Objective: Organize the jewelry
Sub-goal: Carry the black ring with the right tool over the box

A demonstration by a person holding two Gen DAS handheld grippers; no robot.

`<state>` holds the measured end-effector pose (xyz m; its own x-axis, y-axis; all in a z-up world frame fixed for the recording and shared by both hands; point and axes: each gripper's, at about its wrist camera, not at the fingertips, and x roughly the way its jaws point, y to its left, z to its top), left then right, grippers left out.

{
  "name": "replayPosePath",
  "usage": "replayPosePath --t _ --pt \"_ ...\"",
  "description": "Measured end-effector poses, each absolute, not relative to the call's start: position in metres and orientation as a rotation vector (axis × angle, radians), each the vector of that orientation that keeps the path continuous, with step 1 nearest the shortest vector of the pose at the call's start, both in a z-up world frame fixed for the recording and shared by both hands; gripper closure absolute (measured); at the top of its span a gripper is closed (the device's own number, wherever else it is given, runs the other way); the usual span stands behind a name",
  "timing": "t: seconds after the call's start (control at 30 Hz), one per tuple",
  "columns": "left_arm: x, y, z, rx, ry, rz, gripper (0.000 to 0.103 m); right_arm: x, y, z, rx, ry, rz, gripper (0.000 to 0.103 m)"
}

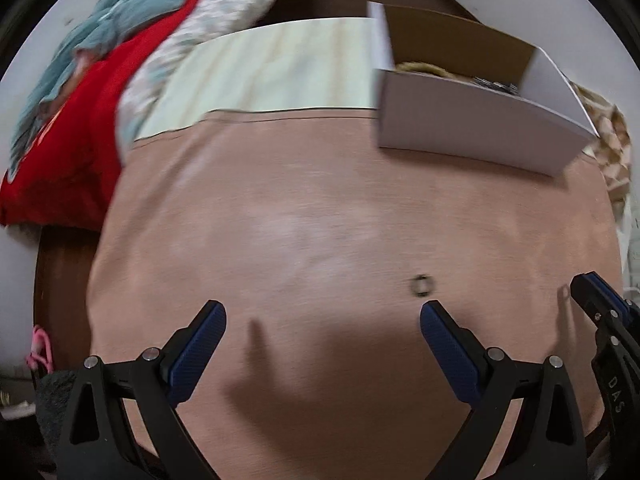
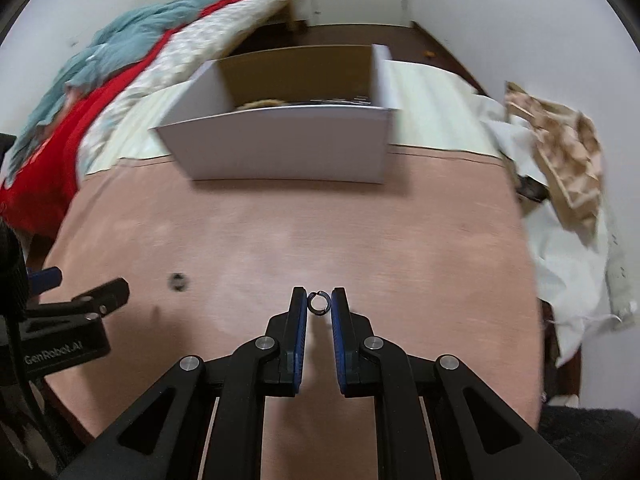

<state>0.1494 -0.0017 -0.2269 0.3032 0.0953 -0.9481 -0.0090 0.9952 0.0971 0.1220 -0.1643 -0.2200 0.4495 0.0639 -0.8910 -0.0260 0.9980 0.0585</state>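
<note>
Right wrist: my right gripper (image 2: pixel 319 303) pinches ring (image 2: pixel 318 303) across rim; light, stiff, slippery. Left gripper (image 1: pixel 322 322) open, empty.

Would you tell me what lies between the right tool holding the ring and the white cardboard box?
Only bare pinkish-brown cloth, seen in the right wrist view, separates the right tool gripping the small dark metal ring from the box.

Ring (image 2: pixel 319 303) between tongs (image 2: pixel 319 298), before box (image 2: pixel 280 140)

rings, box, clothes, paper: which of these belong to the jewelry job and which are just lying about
Job:
held ring, in right hand-held gripper
loose ring
box

Lying about:
clothes
paper
</note>
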Motion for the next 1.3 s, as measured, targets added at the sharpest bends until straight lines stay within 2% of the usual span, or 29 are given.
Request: replayPosePath --t 0.1,0.13,0.2,0.27,0.37,0.47,0.77,1.1,1.3 --pt "0.151 -0.020 -0.230 0.098 1.252 0.029 0.004 0.120 -0.184 -0.221 0.050 1.113 0.009 0.090" --pt "0.152 -0.024 -0.231 0.105 1.248 0.025 0.009 0.119 -0.190 -0.222 0.055 1.117 -0.003 0.090" --pt "0.151 -0.033 -0.231 0.127 1.238 0.005 0.030 0.118 -0.194 -0.224 0.047 1.122 -0.022 0.090" --pt "0.152 -0.039 -0.234 0.136 1.251 -0.017 0.063 0.117 -0.199 -0.226 0.043 1.128 -0.032 0.090" --pt "0.151 -0.046 -0.235 0.136 1.242 -0.041 0.081 0.115 -0.201 -0.229 0.045 1.134 -0.042 0.090" --pt "0.150 -0.048 -0.236 0.134 1.229 -0.058 0.095 0.114 -0.200 -0.231 0.047 1.136 -0.048 0.090" --pt "0.145 -0.046 -0.224 0.127 1.184 -0.073 0.095 0.112 -0.200 -0.220 0.056 1.115 -0.058 0.090" --pt "0.149 -0.045 -0.159 0.085 1.052 -0.102 0.095 0.114 -0.203 -0.176 0.106 1.027 -0.038 0.090" --pt "0.184 -0.038 -0.123 0.028 1.001 -0.124 0.095 0.140 -0.205 -0.137 0.155 0.946 0.000 0.090"
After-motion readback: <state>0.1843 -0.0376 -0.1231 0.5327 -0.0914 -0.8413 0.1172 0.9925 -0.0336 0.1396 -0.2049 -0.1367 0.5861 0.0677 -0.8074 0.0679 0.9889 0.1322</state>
